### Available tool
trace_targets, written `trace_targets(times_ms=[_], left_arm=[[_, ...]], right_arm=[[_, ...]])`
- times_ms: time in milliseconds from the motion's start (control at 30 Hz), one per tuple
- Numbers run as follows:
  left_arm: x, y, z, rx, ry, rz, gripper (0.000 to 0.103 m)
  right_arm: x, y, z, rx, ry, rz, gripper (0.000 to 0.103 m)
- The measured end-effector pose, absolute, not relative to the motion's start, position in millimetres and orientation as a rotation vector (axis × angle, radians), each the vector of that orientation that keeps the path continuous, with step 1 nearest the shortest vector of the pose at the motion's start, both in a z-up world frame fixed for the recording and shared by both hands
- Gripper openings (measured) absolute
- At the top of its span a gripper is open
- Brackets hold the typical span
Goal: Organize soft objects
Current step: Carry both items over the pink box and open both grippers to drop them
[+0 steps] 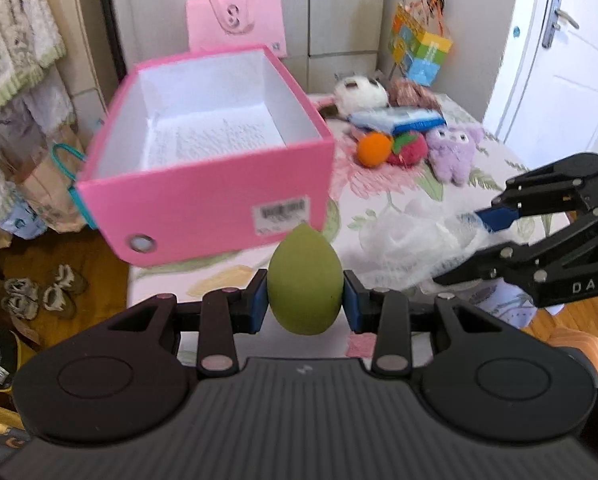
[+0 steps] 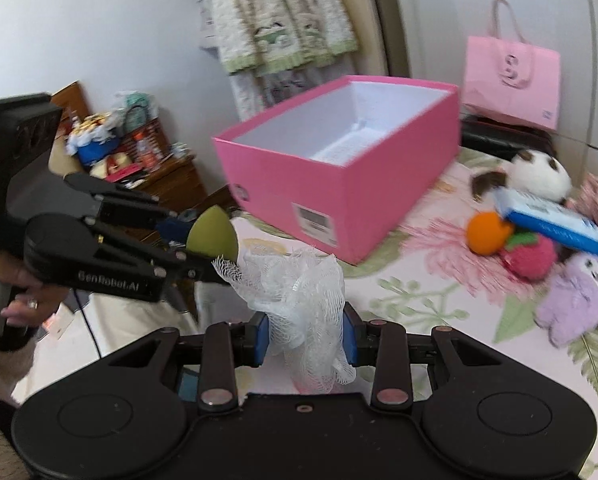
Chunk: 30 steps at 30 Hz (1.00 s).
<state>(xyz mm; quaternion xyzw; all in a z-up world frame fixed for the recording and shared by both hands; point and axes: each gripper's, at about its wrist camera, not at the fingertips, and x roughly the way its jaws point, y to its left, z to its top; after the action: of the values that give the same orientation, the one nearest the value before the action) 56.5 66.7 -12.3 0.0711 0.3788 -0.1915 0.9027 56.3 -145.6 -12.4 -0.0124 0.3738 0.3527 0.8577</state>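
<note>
A home bedroom: a floral bedsheet (image 1: 495, 160) carries plush toys (image 1: 451, 152), clothes (image 2: 283, 12) hang by the wall, shoes (image 1: 39, 296) sit on wooden floor beside a white door (image 1: 555, 60).

Green sponge (image 1: 305, 280), white mesh puff (image 2: 299, 304), pink box (image 1: 207, 184), floral cloth (image 2: 439, 300).

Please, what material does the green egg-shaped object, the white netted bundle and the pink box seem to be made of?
Green egg-shaped object: likely matte foam sponge; smooth, no shine.
White netted bundle: looks like plastic mesh; open weave, gathered folds.
Pink box: probably cardboard; flat stiff walls, white inside, printed label.
</note>
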Motion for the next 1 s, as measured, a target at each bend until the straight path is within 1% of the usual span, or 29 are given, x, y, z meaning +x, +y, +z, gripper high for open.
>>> trace_targets(times_ms=[133, 333, 500, 667, 833, 1000], left_arm=[[54, 80, 12, 0.133, 0.737, -0.382, 0.037], [66, 89, 38, 0.114, 0.668, -0.380, 0.037], [99, 92, 51, 0.105, 0.636, -0.366, 0.037], [143, 93, 64, 0.101, 0.602, -0.358, 0.037], [199, 91, 62, 0.089, 0.591, -0.322, 0.037], [257, 90, 37, 0.062, 0.670, -0.289, 0.037]], right_arm=[[59, -133, 5, -0.043, 0.762, 0.783, 0.040], [76, -119, 29, -0.056, 0.661, 0.836, 0.041], [113, -114, 38, 0.003, 0.610, 0.854, 0.041], [151, -107, 52, -0.042, 0.544, 0.810, 0.042], [195, -95, 55, -0.138, 0.505, 0.764, 0.043], [250, -75, 37, -0.235, 0.577, 0.747, 0.043]])
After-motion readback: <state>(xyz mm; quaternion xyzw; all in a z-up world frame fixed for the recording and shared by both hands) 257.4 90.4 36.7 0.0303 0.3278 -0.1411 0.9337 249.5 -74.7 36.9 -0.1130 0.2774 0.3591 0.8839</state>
